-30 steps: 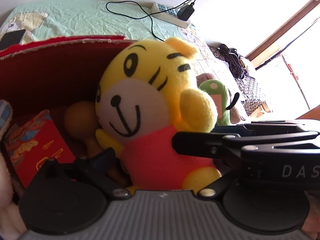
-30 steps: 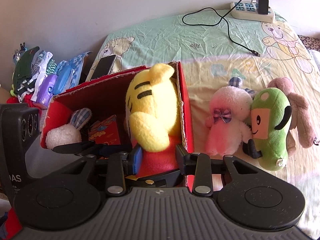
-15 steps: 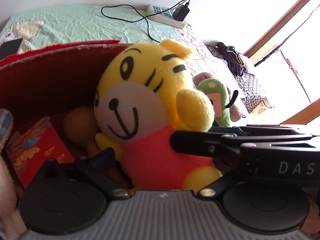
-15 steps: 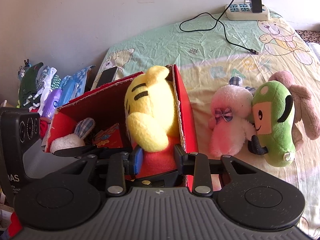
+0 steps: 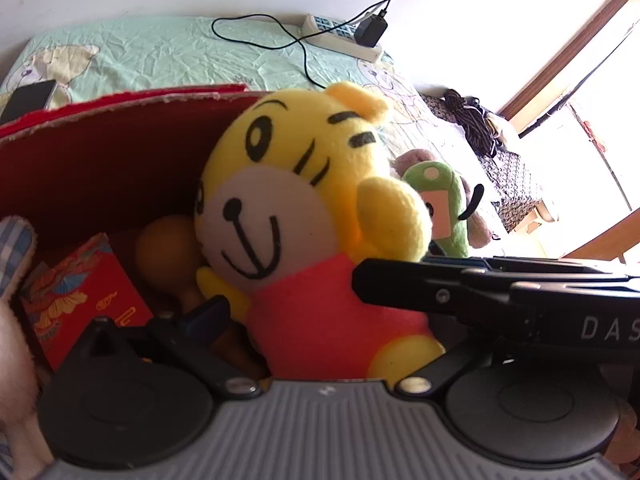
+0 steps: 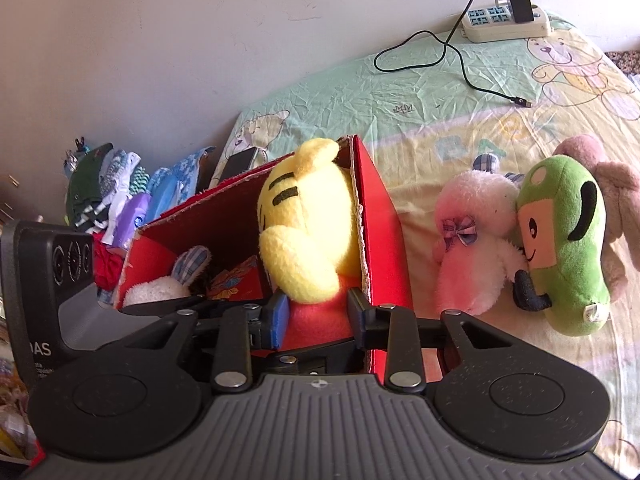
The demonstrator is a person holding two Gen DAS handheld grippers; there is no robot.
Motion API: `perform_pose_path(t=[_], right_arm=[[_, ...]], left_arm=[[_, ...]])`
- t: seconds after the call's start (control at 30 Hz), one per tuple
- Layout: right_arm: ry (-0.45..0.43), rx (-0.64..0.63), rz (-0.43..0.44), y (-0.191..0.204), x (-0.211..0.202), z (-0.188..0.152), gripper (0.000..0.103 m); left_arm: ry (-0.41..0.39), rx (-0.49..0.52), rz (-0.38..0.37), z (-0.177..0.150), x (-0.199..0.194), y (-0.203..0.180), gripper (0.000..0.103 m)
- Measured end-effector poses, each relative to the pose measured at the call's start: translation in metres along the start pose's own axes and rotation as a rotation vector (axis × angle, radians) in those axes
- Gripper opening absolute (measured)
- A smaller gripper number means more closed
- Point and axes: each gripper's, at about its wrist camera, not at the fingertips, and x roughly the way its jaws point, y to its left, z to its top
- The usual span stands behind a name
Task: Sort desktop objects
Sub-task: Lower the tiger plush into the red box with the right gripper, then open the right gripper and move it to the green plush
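Observation:
A yellow tiger plush in a red shirt sits upright at the right end of an open red cardboard box. My right gripper is shut on its red body, one finger pressed against each side. My left gripper stands open around the same plush. Its left fingertip is beside the toy's arm, and its right finger is hidden behind the right gripper's black body. Also in the box are a white bunny plush with a plaid ear, a red printed packet and a brown rounded object.
On the bedsheet right of the box lie a pink plush, a green plush and a brown plush. A power strip with a black cable lies by the wall. A phone and bundled clothes lie beyond the box.
Both views have shifted only slightly. The plush stays between the right gripper's fingers in the box, and the left gripper keeps its place.

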Motion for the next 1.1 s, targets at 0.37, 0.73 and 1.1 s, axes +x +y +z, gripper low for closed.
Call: perform_pose_path(t=[0.37, 0.73, 1.1], right_arm=[[0.025, -0.037, 0.043, -0.005, -0.001, 0.003, 0.032], [-0.026, -0.037, 0.059, -0.002, -0.016, 0.002, 0.041], [-0.113, -0.005, 0.033, 0.005, -0.034, -0.004, 0.042]], left_arm=[[-0.035, -0.053, 0.003, -0.008, -0.003, 0.001, 0.102], [-0.048, -0.084, -0.028, -0.011, -0.008, 0.003, 0.102], [-0.072, -0.024, -0.035, -0.012, -0.032, 0.0, 0.102]])
